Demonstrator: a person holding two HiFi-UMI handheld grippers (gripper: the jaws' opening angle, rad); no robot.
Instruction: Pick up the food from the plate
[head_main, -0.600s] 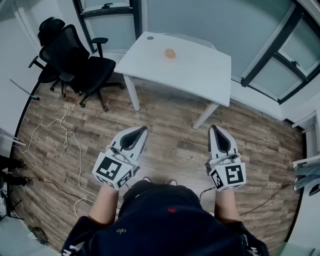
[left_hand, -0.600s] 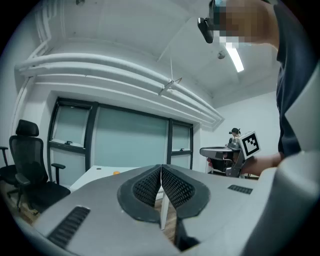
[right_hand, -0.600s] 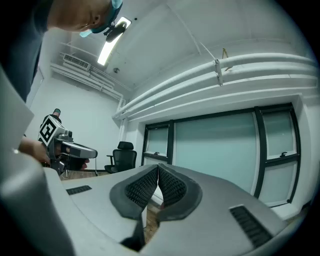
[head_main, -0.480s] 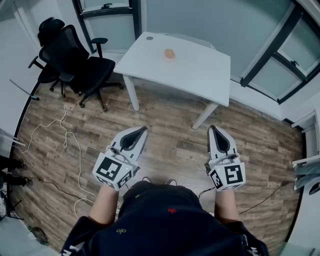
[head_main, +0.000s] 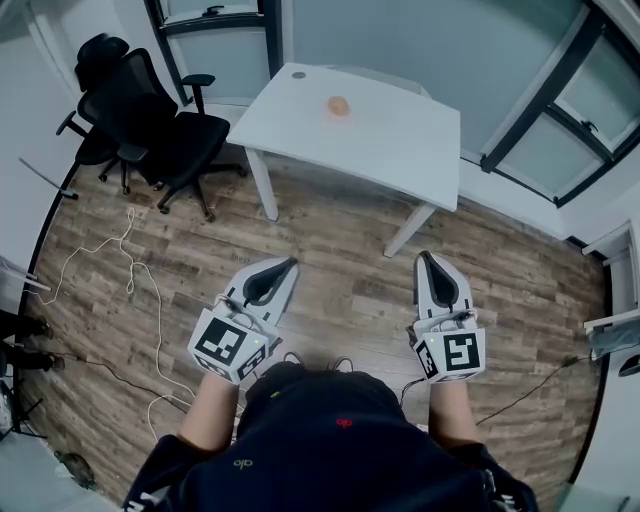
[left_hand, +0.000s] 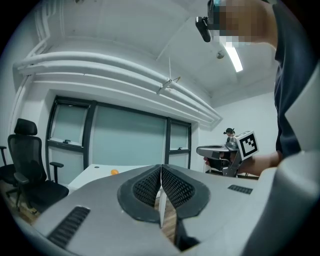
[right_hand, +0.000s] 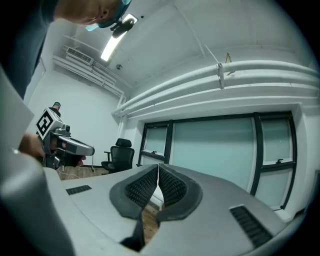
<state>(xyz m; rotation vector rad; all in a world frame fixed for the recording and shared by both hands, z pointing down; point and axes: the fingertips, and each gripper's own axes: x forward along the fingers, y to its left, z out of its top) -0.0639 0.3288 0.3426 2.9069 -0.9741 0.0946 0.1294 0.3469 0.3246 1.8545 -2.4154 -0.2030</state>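
Both the left gripper (head_main: 288, 264) and right gripper (head_main: 427, 256) are closed, empty. Food (head_main: 339, 105) lies near the far edge of the surface (head_main: 400, 135); likely small, light, soft: pinch its sides gently.

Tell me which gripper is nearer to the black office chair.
Left. The left gripper is held over the floor on the same side as the black office chair, though well apart from it. The right gripper is further off, on the far side of the left one.
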